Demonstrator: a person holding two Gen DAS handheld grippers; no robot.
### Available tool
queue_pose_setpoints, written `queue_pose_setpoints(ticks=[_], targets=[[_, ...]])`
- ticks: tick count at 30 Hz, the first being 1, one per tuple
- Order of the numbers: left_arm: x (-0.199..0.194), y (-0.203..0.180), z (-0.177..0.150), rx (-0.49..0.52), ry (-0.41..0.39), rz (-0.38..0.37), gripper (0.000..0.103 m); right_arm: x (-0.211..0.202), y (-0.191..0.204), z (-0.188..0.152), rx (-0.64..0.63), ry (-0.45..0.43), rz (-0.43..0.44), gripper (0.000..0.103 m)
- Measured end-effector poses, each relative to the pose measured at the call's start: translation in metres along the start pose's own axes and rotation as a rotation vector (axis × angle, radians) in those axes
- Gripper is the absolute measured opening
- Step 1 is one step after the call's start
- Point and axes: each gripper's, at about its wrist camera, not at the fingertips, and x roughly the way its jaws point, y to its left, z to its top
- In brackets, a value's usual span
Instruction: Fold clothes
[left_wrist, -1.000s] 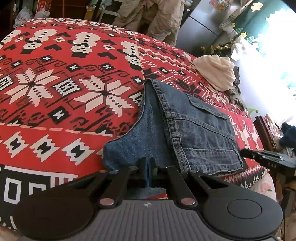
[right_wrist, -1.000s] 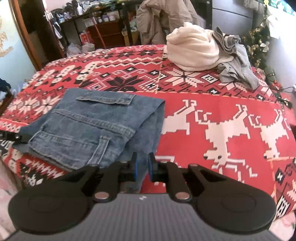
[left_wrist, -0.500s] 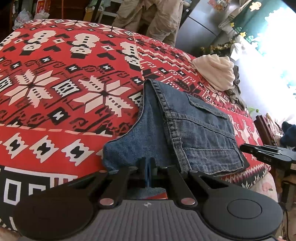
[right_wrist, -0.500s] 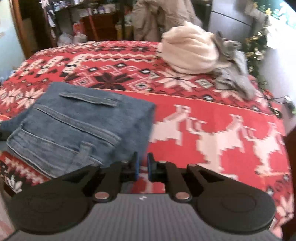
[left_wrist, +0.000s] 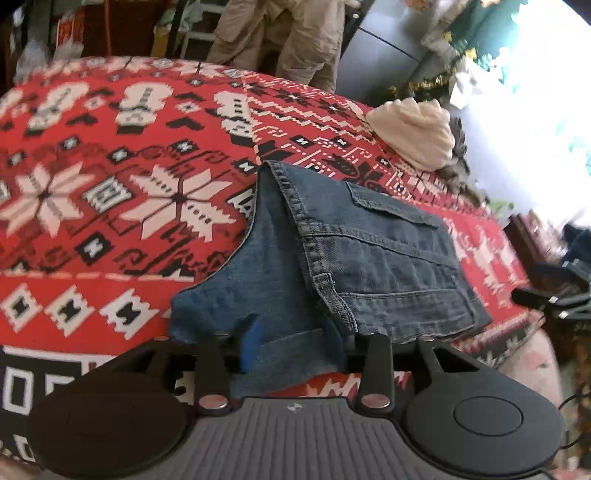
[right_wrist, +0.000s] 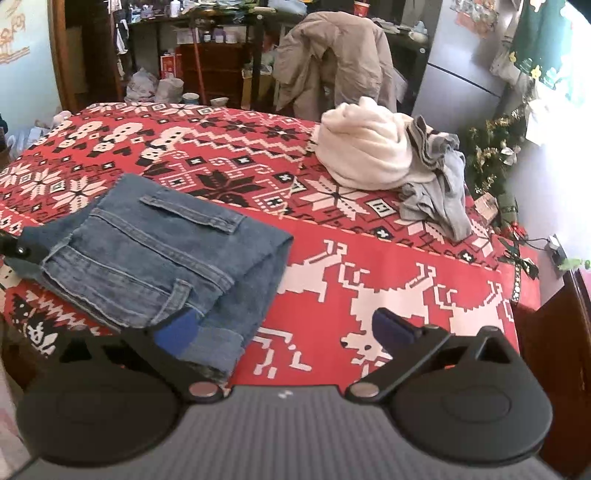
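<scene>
Folded blue jeans (left_wrist: 369, 266) lie on the near edge of a bed with a red patterned blanket (left_wrist: 110, 177). My left gripper (left_wrist: 295, 343) sits at their near left corner. Its jaws are opening, and a flap of denim lies loose between them, off the blue pad (left_wrist: 251, 339). In the right wrist view the jeans (right_wrist: 166, 251) lie at the left. My right gripper (right_wrist: 284, 328) is opening wide just above the bed. The jeans' near right corner rests against its left pad (right_wrist: 177, 328), and red blanket shows between the fingers.
A cream garment (right_wrist: 365, 147) and a grey one (right_wrist: 439, 188) are heaped at the far right of the bed (right_wrist: 406, 277). Behind the bed a beige jacket (right_wrist: 332, 55) hangs on a chair before cluttered shelves. A small decorated tree (right_wrist: 491, 158) and dark wooden furniture (right_wrist: 554, 332) stand at the right.
Both grippers were shut on the jeans' near edge and have parted. The right one opened wide, rose and rolled; the left opened partway in place. The jeans stayed put.
</scene>
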Motion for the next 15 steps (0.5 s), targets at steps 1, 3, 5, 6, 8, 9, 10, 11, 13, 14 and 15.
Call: queue_pose_setpoints(ticks=[1, 3, 5, 6, 8, 9, 10, 11, 13, 14, 15], targets=[[-0.001, -0.003, 0.000, 0.014, -0.004, 0.016, 0.040, -0.002, 0.001, 0.001, -0.001, -0.006, 0.002, 0.102], [-0.003, -0.008, 0.001, 0.043, -0.013, 0.051, 0.045, -0.004, 0.004, 0.004, 0.005, -0.018, 0.006, 0.102], [-0.008, -0.014, 0.001, 0.081, -0.052, 0.116, 0.061, -0.007, 0.005, 0.006, 0.030, -0.028, -0.001, 0.102], [-0.012, -0.018, 0.000, 0.105, -0.084, 0.147, 0.068, -0.009, 0.006, 0.007, 0.046, -0.041, -0.004, 0.102], [-0.019, -0.027, -0.001, 0.173, -0.139, 0.194, 0.070, -0.012, 0.006, 0.009, 0.072, -0.060, -0.039, 0.102], [-0.021, -0.030, -0.001, 0.207, -0.159, 0.213, 0.072, -0.014, 0.006, 0.009, 0.084, -0.070, -0.053, 0.102], [-0.022, -0.032, 0.001, 0.225, -0.165, 0.227, 0.073, -0.016, 0.006, 0.010, 0.096, -0.080, -0.067, 0.102], [-0.023, -0.032, 0.002, 0.230, -0.165, 0.241, 0.074, -0.017, 0.005, 0.011, 0.106, -0.080, -0.062, 0.102], [-0.024, -0.032, 0.006, 0.234, -0.163, 0.270, 0.074, -0.019, 0.001, 0.015, 0.124, -0.064, -0.029, 0.102], [-0.024, -0.032, 0.007, 0.233, -0.160, 0.284, 0.074, -0.019, -0.001, 0.017, 0.133, -0.053, -0.011, 0.102], [-0.025, -0.032, 0.009, 0.233, -0.158, 0.299, 0.074, -0.020, -0.002, 0.018, 0.134, -0.050, -0.018, 0.102]])
